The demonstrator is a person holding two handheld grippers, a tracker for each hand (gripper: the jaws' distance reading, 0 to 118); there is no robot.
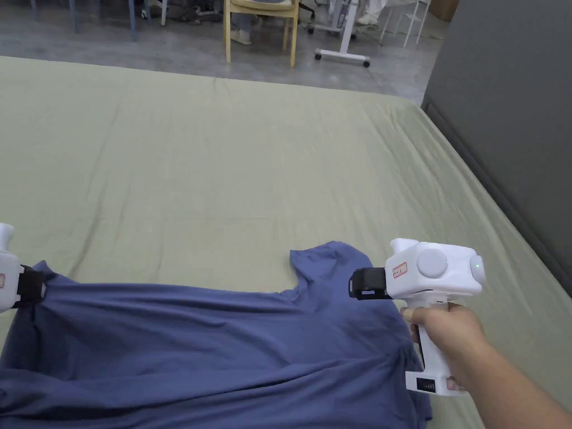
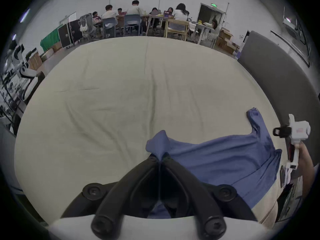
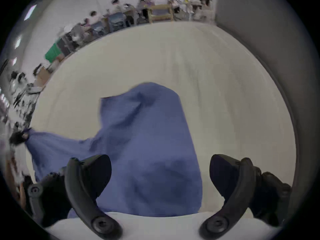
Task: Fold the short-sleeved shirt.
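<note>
Your right gripper [image 3: 160, 172] hovers with jaws wide apart, empty, over the blue shirt [image 1: 223, 346] spread on the bed [image 1: 223, 156]. Your left gripper [image 2: 161, 158] pinches a shirt corner. Folding looks barely begun.

One blue shirt [image 1: 212, 346], two grippers, left [image 1: 33, 286] and right [image 1: 357, 284], one wooden chair [image 1: 261, 22].

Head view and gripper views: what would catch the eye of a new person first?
The blue shirt lies spread on the near part of the pale green sheet. The left gripper is shut on a bunched corner of it, while the right gripper hangs open over the cloth near a sleeve.
</note>
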